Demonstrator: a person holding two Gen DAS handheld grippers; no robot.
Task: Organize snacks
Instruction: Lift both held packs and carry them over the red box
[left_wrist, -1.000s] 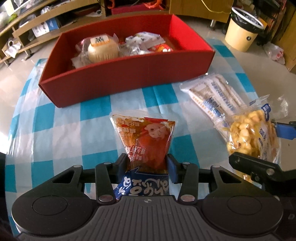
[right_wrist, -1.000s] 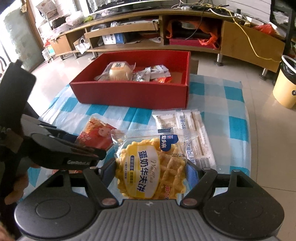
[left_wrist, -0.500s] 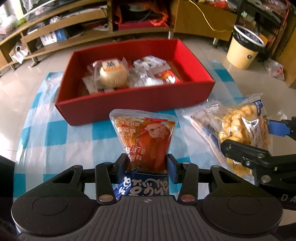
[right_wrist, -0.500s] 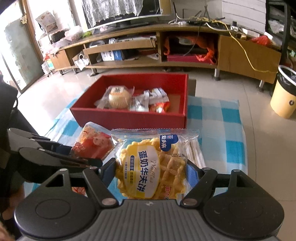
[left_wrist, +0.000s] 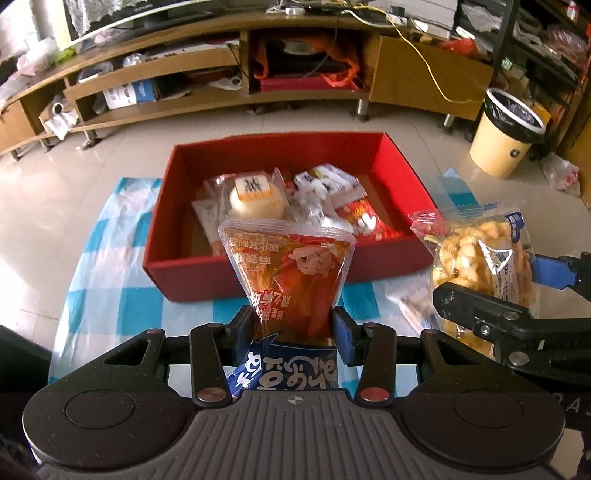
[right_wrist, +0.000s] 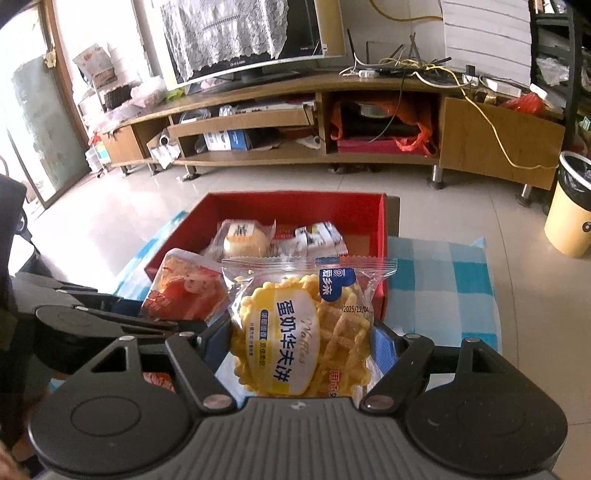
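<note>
In the left wrist view, the left gripper (left_wrist: 294, 325) sits at lower centre, its blue pads pinching the lower part of an orange pouch (left_wrist: 291, 273), which stands upright in mid-frame, held off the cloth. Behind it, at centre, the red box (left_wrist: 192, 269) rests on a blue-and-white checked cloth (left_wrist: 110, 295); inside lie a round bun (left_wrist: 256, 195) toward the left and red-and-white packets (left_wrist: 332, 192) just beside it on the right. At the right edge, the right gripper (left_wrist: 491, 291) clamps a waffle bag (left_wrist: 480, 258), near the box's right corner. A flat white packet (left_wrist: 413, 302) lies on the cloth below that bag. A yellow bin (left_wrist: 506, 133) stands on the floor at upper right.

In the right wrist view, the left gripper's arm shows at the left edge, the pouch (right_wrist: 184, 291) beside it. At centre, the right gripper (right_wrist: 301, 343) is closed on the waffle bag (right_wrist: 299, 332), upright before the box (right_wrist: 382, 258). The cloth (right_wrist: 443, 288) spreads to the right, the bin (right_wrist: 569, 210) at far right.
</note>
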